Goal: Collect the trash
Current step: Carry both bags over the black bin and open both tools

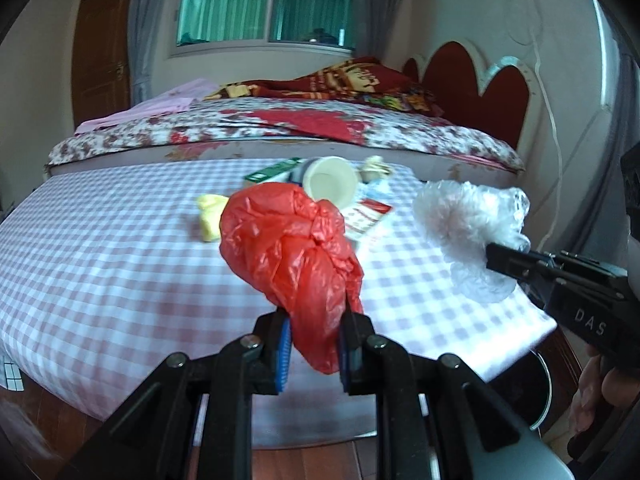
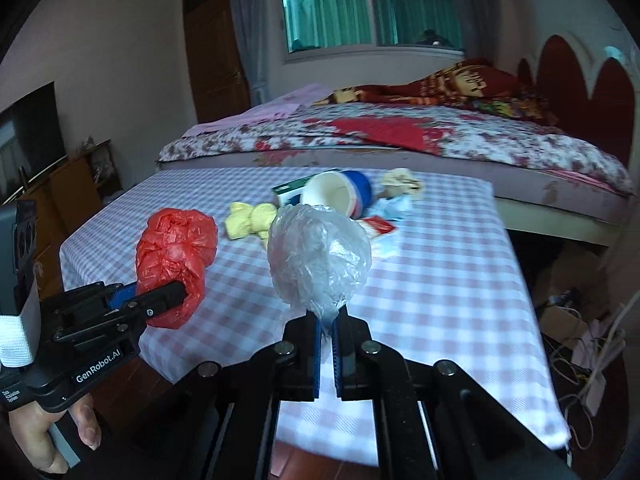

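- I have two pieces of trash in hand: my left gripper (image 1: 314, 344) is clamped on the crumpled red plastic bag (image 1: 290, 256), and my right gripper (image 2: 327, 344) is pinched nearly closed on the tail of the clear plastic bag (image 2: 320, 254).
- Both bags are lifted off the checked tablecloth (image 1: 100, 248), above its near edge.
- I judge the job partly done at best: a pile is left at the far side of the table, with a yellow crumpled wad (image 2: 250, 220), a blue-and-white cup (image 2: 340, 196) on its side, a green box (image 2: 290, 192), a red-and-white wrapper (image 2: 376, 226) and a crumpled tissue (image 2: 402, 182).
- What may be a bin's dark rim shows below the table's right corner; I cannot tell for sure.
- Pose: I hold both grippers side by side, roughly level, fingers pointing across the table toward the bed (image 1: 280, 128), left one a little apart from the right.
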`<state>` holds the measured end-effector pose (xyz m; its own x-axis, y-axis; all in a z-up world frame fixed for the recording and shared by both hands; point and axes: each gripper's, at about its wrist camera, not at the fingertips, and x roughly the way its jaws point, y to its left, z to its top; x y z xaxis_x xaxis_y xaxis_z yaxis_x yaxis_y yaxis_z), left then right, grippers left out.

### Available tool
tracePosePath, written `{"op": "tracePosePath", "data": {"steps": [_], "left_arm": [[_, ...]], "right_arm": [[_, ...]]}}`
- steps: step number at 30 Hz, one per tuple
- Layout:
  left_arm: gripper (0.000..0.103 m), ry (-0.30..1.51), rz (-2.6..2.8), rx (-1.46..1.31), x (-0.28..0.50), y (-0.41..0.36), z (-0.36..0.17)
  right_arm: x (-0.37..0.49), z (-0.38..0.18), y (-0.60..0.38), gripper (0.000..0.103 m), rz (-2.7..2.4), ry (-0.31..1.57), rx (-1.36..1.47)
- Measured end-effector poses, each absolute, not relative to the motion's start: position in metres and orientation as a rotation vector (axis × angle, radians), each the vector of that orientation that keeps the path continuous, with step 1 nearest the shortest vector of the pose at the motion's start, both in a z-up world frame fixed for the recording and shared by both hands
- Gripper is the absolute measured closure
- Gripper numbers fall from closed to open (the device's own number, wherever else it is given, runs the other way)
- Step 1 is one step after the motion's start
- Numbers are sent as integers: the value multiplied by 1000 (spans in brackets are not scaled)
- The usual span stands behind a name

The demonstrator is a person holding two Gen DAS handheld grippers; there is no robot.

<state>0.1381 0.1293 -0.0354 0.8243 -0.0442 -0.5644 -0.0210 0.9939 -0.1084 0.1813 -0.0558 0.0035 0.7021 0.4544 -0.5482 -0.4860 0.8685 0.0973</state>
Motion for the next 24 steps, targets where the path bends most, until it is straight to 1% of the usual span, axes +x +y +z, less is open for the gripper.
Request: {"op": "tracePosePath", "data": {"steps": [13, 24], "left_arm": [[83, 583, -165, -36, 126, 43, -22], [83, 608, -300, 18, 121, -29, -30]], "right_arm": [[138, 10, -152, 98, 378, 571, 11], [117, -1, -225, 98, 245, 587, 50]]}}
